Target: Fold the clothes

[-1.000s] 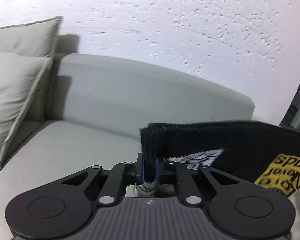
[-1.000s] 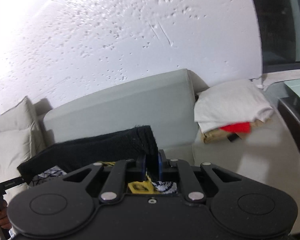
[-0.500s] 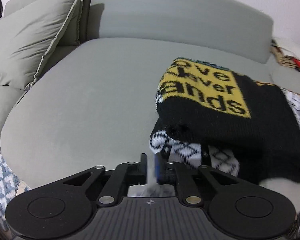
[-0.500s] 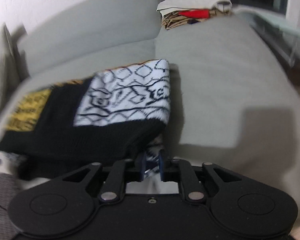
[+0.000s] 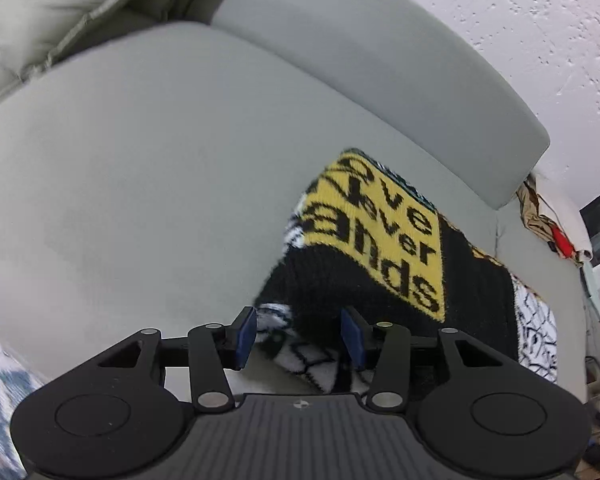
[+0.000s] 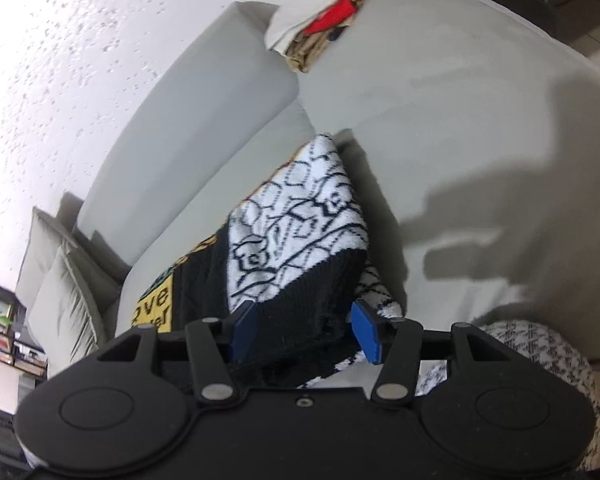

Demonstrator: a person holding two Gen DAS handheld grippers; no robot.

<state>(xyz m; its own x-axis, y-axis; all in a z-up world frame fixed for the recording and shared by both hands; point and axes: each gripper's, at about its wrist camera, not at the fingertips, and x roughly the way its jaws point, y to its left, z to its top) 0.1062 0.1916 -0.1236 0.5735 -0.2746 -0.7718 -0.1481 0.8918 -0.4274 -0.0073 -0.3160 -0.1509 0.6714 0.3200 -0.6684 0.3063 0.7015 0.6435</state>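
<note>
- The sweater [image 5: 380, 264] is found lying folded on the grey sofa [image 5: 140, 152] seat, close to the backrest [image 5: 380, 80].
- A yellow patch [image 5: 374, 236] with black lettering is seen on the upper layer in the left wrist view; the letters "ve", "ver" and "nds" are legible.
- A white panel [image 6: 296, 224] with black line pattern is seen at the opposite end of the sweater in the right wrist view.
- A black ribbed hem [image 6: 312, 312] is noted along the near edge of the upper layer, with patterned white knit showing beneath it.
- The left gripper [image 5: 298, 334] is held with jaws spread wide; nothing is clamped. The near edge of the sweater is framed between the blue pads [image 5: 246, 334], without visible contact.
- The right gripper [image 6: 304, 334] is likewise spread wide, the black hem lying between its pads [image 6: 366, 334]; whether the left pad touches the knit cannot be told.
- Cushions [image 5: 60, 12] are recorded at the left end of the sofa.
- A pile [image 6: 324, 20] of white, red and tan items is noted at the far right end of the sofa, well apart from the sweater.
- A shadow [image 6: 468, 224] is cast on the seat to the right of the sweater.
- A rough white wall [image 6: 80, 60] is recorded behind the sofa.
</note>
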